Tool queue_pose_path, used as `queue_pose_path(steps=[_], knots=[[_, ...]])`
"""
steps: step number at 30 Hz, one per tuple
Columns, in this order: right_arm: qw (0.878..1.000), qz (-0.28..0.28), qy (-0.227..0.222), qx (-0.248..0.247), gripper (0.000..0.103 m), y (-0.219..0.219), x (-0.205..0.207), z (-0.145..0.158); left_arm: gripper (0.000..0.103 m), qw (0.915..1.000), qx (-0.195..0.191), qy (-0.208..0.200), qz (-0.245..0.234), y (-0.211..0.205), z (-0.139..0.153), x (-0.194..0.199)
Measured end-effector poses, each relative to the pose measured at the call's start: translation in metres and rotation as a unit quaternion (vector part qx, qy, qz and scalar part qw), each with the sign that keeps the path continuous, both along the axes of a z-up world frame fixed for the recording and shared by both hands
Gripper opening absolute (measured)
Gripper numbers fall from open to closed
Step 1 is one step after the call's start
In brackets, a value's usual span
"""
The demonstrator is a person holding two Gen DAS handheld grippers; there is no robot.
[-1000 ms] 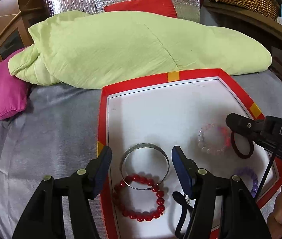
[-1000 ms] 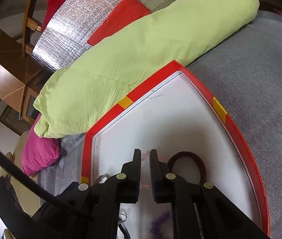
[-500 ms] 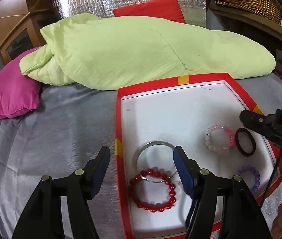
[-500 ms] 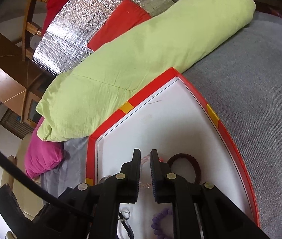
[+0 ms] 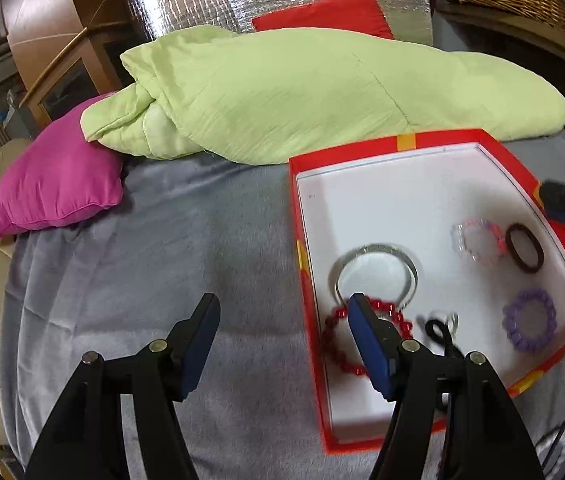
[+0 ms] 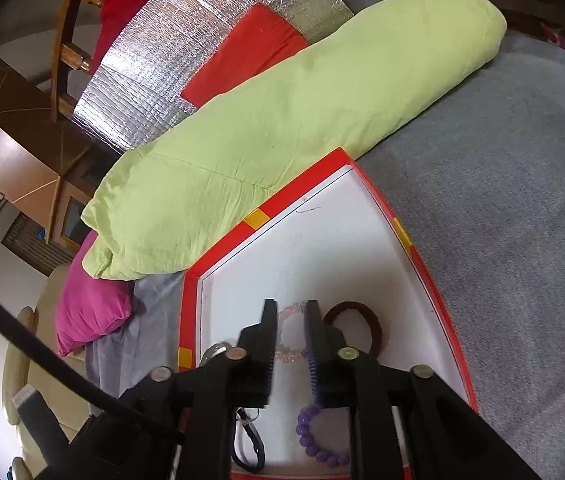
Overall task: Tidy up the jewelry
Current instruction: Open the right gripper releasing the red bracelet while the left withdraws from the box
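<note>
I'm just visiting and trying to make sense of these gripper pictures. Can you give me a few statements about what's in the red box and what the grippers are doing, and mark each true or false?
1. The purple bead bracelet lies inside the red box. True.
2. The left gripper is shut on the red bead bracelet. False: its jaws are wide open and hold nothing.
3. The red bead bracelet overlaps the silver bangle. True.
4. The dark red hair tie lies on the grey blanket. False: it lies in the box, beside the pink bead bracelet.
5. The right gripper holds the hair tie. False: its narrowly parted jaws hold nothing.
</note>
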State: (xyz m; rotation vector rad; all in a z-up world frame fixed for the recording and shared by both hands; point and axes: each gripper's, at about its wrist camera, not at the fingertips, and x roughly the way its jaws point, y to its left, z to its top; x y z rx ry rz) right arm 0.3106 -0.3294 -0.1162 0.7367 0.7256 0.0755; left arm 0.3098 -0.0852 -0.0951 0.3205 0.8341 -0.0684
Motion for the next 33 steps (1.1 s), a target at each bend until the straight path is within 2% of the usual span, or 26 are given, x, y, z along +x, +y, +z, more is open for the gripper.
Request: queue_pose_path(steps=[1,10,17,33], knots=[[1.0,0.0,-0.001,0.001,0.026,0.0,-0.002,0.001,0.067,1.0,0.0,0.0,-0.003,0.001,0.0,-0.004],[1.0,0.016,-0.003,-0.024,0.026,0.008,-0.018,0.011,0.068,0.9995,0.028,-0.009,-0.014,0.007,-0.001,-0.038],[0.999,0.021,-0.004,-0.027,0.026,0.014,-0.028,0.014,0.068,0.9992,0.035,-0.011,-0.019,0.005,0.0,-0.061],[0.997,0.04,-0.016,-0.061,0.026,0.02,-0.064,0.027,0.068,0.999,0.024,-0.015,-0.035,0.005,0.002,-0.098]])
